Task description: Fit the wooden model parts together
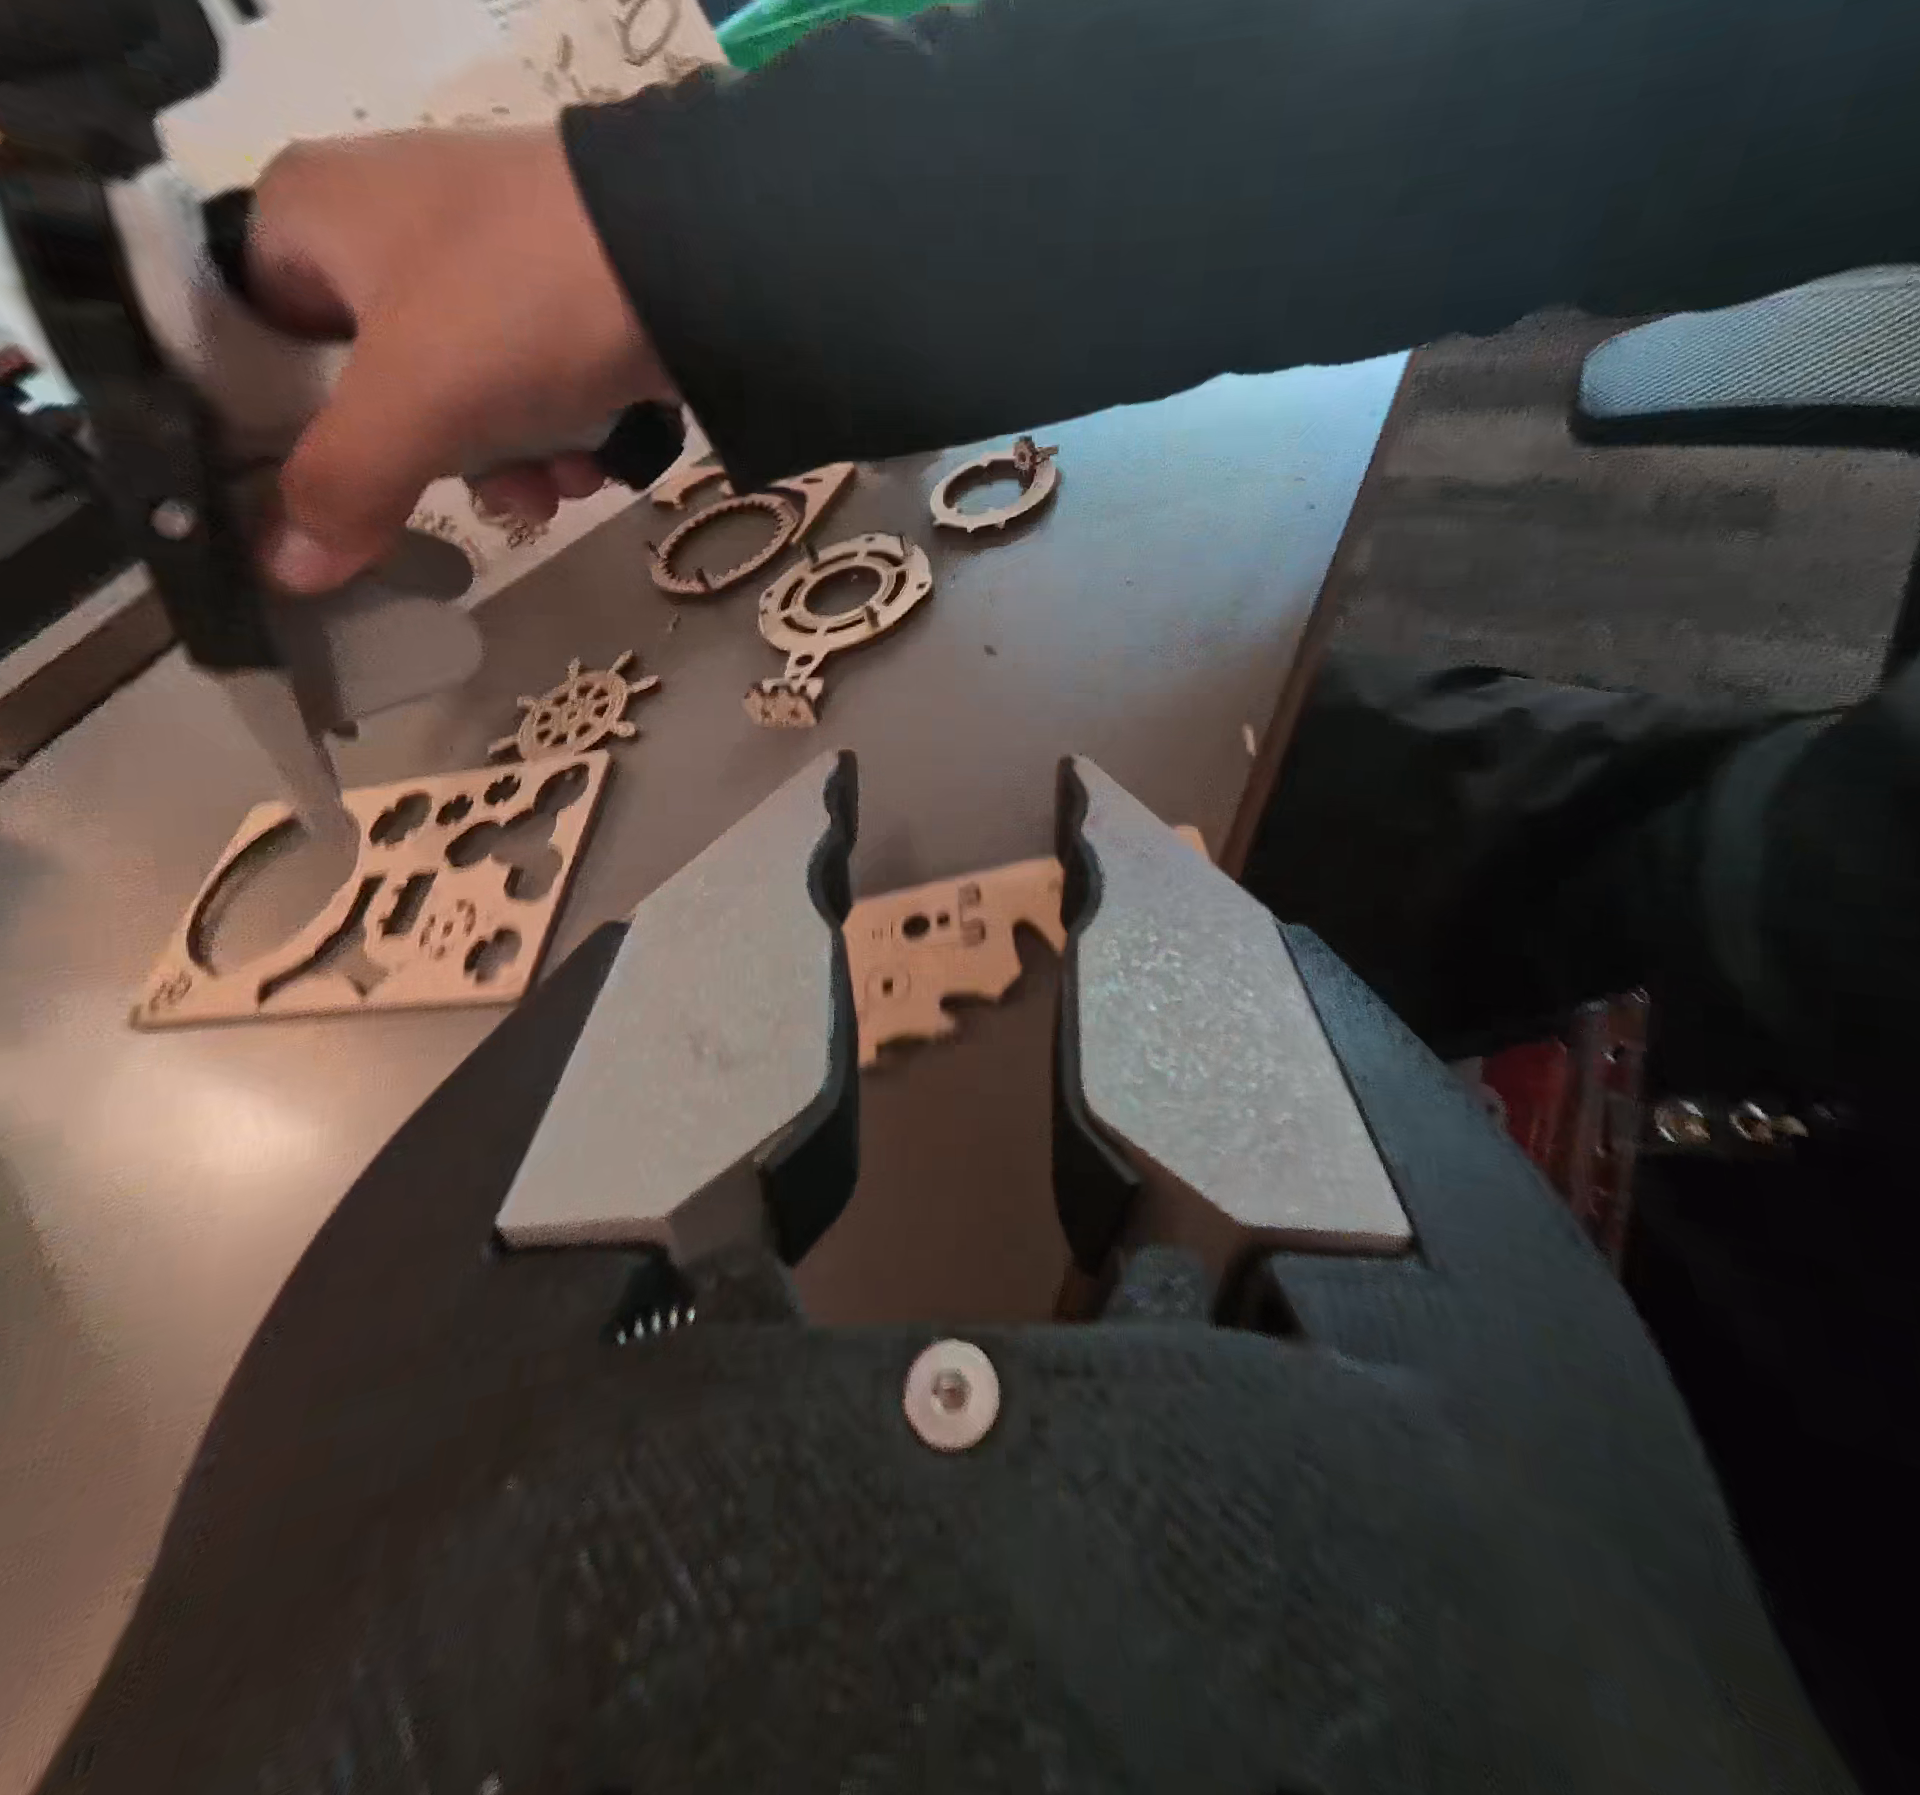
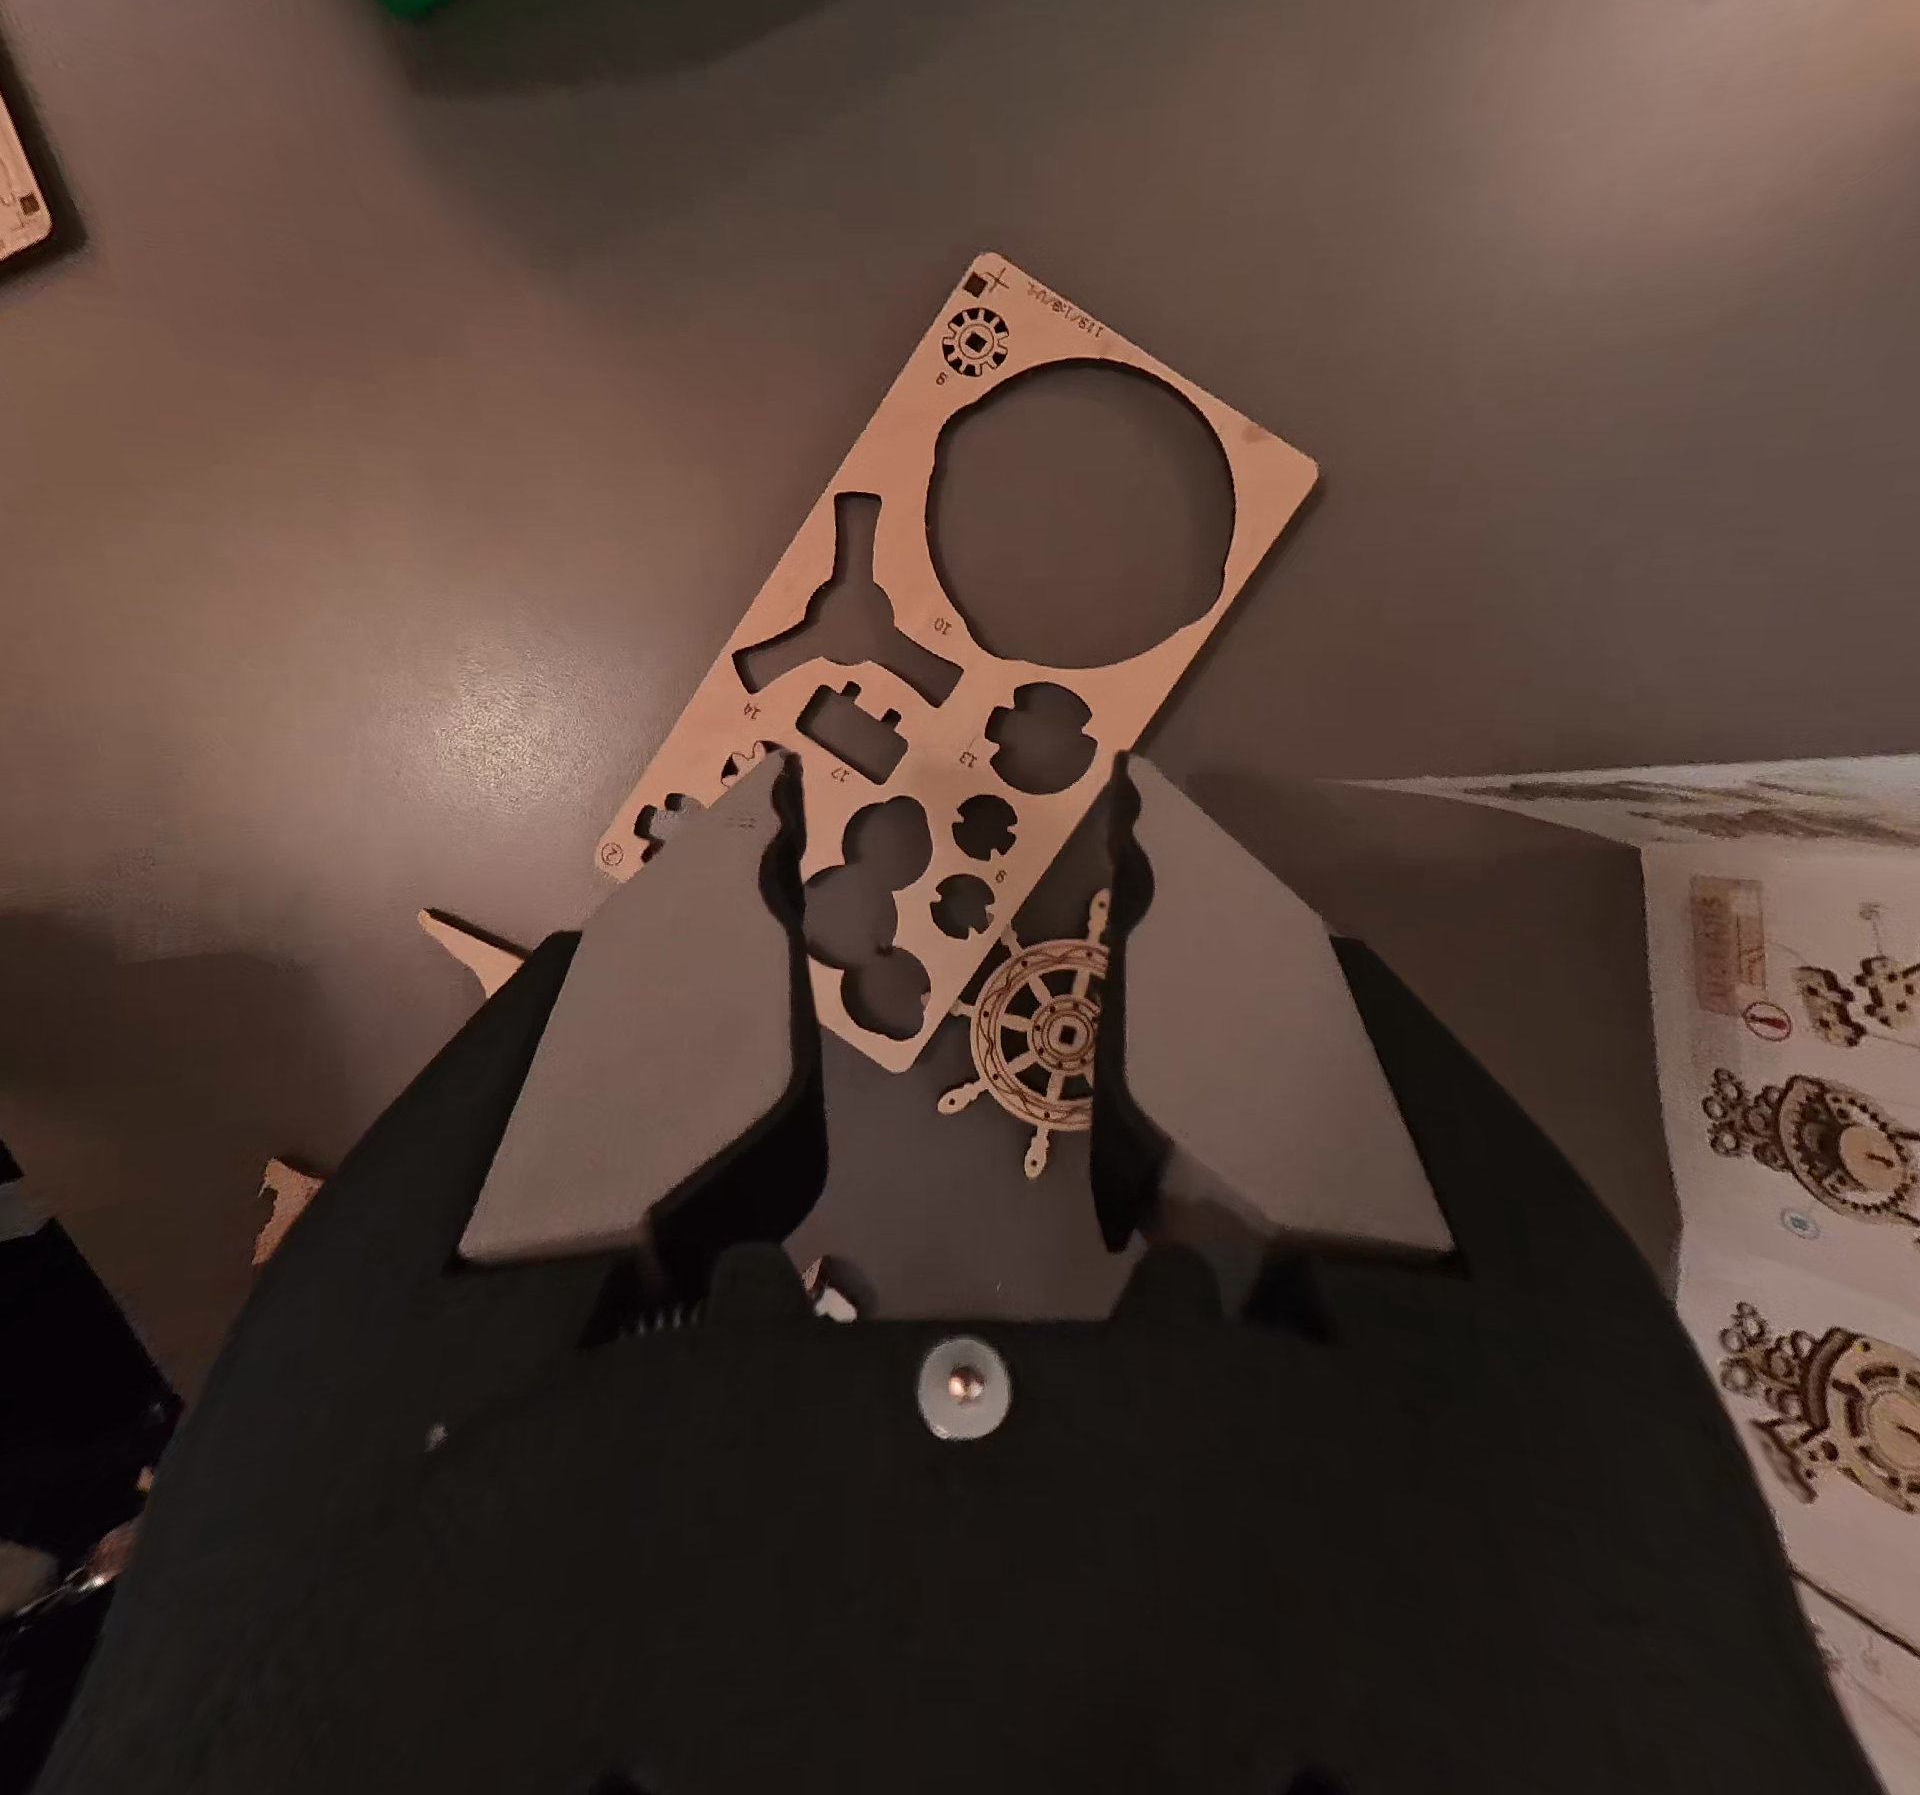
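Left gripper (image 1: 956, 800): gaping, carrying nothing, hovering over a part-emptied sheet (image 1: 935, 956). Right gripper (image 2: 951, 779): likewise gaping and empty, poised above the punched sheet (image 2: 894, 706) beside the wheel (image 2: 1044, 1028). Ring parts (image 1: 842, 602) are lying loose and unjoined on the table (image 1: 1122, 602); assembly looks barely begun.

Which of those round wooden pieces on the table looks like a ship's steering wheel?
The ship's wheel, with spokes and handles sticking out, lying beside the punched-out sheet. The other round pieces are plain rings.
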Tool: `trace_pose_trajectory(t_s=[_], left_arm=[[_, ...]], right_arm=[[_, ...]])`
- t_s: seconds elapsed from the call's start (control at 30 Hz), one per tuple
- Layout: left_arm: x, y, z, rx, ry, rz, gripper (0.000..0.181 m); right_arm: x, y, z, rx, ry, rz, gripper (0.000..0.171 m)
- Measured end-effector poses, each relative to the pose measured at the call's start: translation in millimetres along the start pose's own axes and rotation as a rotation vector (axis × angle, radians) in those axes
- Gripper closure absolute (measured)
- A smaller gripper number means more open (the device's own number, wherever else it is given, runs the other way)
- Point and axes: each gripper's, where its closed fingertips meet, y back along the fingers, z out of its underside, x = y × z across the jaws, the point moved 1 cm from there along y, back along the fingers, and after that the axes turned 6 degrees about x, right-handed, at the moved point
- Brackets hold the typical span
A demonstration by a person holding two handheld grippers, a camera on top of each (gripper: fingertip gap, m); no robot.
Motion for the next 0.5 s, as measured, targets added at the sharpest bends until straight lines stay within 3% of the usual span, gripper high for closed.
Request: trace_pose_trajectory(t_s=[0.1,0.17,0.27,0.37,0.5], left_arm=[[0.7,-36.6,4.8,-0.113,-0.041,0.028,0.154],[-15.9,-59.8,27.0,-0.245,-0.03,-0.018,0.159],[-46.4,-73.8,39.2,-0.307,-0.004,-0.115,0.153],[-74.8,-48.7,18.3,-0.186,0.044,-0.225,0.146],[-167.6,45.7,4.3,-0.066,0.06,-0.593,0.141]], right_arm=[[0.3,-4.5,3.5,0.002,-0.071,-0.018,0.095],[-3.0,-4.6,1.2,0.035,-0.091,-0.037,0.091],[-1.0,1.6,0.7,0.075,-0.079,-0.027,0.091],[3.0,16.0,6.2,0.114,-0.085,-0.03,0.092],[5.9,47.6,18.1,0.197,-0.095,-0.055,0.092]])
